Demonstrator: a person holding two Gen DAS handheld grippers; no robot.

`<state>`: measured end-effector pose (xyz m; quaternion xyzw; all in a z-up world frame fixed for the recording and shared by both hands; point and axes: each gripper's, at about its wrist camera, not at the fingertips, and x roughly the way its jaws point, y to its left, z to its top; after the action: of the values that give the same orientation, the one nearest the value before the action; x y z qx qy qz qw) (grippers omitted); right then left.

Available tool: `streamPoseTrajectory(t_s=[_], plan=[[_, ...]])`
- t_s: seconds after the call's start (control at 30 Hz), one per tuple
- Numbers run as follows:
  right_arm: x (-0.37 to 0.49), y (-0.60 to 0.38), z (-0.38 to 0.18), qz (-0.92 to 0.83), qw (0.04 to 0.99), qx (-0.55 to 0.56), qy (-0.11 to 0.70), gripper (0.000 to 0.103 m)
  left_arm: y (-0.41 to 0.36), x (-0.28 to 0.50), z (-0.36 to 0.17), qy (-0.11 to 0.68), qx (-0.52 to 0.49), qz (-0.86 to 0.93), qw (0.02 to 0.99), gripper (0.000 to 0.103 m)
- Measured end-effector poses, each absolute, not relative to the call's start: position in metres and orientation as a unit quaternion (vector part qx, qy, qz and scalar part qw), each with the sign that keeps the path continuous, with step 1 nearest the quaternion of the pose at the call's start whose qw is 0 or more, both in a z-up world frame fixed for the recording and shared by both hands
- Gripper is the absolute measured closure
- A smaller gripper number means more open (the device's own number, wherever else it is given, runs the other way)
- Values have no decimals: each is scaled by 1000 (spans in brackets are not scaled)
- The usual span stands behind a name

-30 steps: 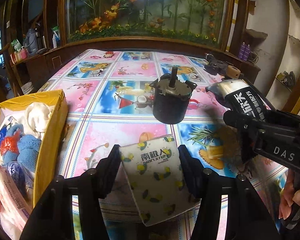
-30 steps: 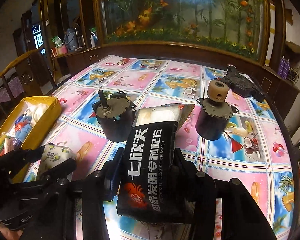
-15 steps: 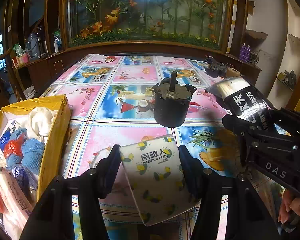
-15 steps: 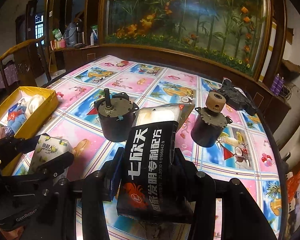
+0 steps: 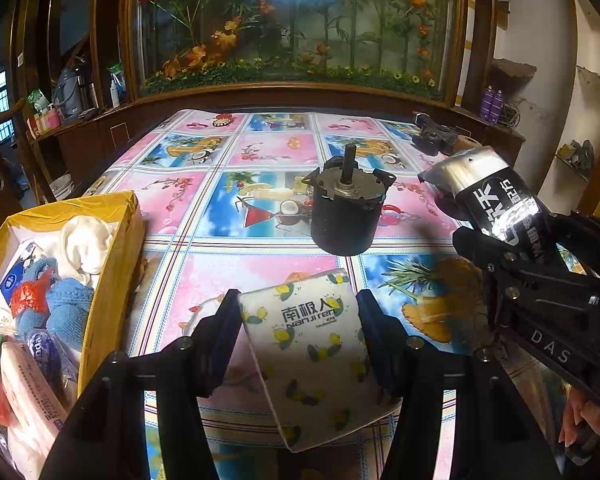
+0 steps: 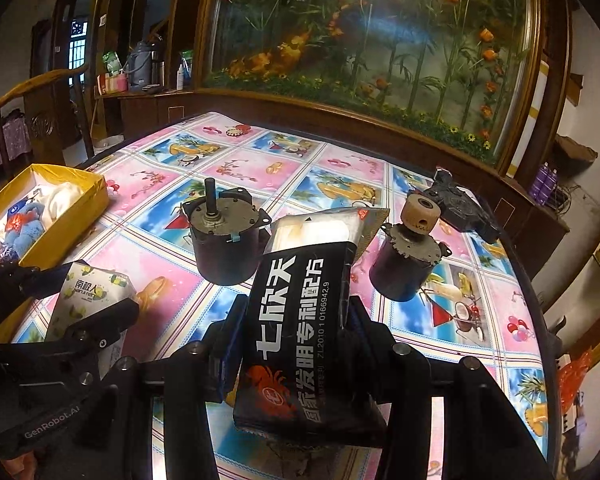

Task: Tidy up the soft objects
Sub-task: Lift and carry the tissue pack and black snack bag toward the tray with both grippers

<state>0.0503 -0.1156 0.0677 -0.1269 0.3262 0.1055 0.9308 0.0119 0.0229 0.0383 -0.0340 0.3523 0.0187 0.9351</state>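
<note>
My left gripper (image 5: 298, 306) is shut on a white tissue pack (image 5: 316, 356) printed with lemons, held above the table; it also shows in the right wrist view (image 6: 88, 296). My right gripper (image 6: 296, 314) is shut on a black foil packet (image 6: 300, 328) with white Chinese letters, also held above the table, and seen at the right of the left wrist view (image 5: 496, 204). A yellow box (image 5: 112, 252) at the left holds soft things: a white cloth (image 5: 86, 242), blue knitted items (image 5: 60, 308) and plastic packs.
A black motor with a shaft (image 5: 346, 212) stands mid-table on the colourful patterned cloth (image 5: 220, 200). A second motor with a tan wheel (image 6: 410, 256) and a dark mechanical part (image 6: 464, 212) stand at the right. A wooden cabinet with a flower panel lies behind.
Both grippers have lifted a little with their packs still held. The right wrist view has tilted up and the table objects sit lower and farther.
</note>
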Motion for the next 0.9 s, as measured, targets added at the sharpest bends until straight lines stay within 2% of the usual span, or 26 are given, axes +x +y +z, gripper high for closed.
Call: streamPoseTrajectory(t_s=[0.9], plan=[[27,-106,82,86,946,-135,282,51,26,4,52,302,-18,46,952,46]])
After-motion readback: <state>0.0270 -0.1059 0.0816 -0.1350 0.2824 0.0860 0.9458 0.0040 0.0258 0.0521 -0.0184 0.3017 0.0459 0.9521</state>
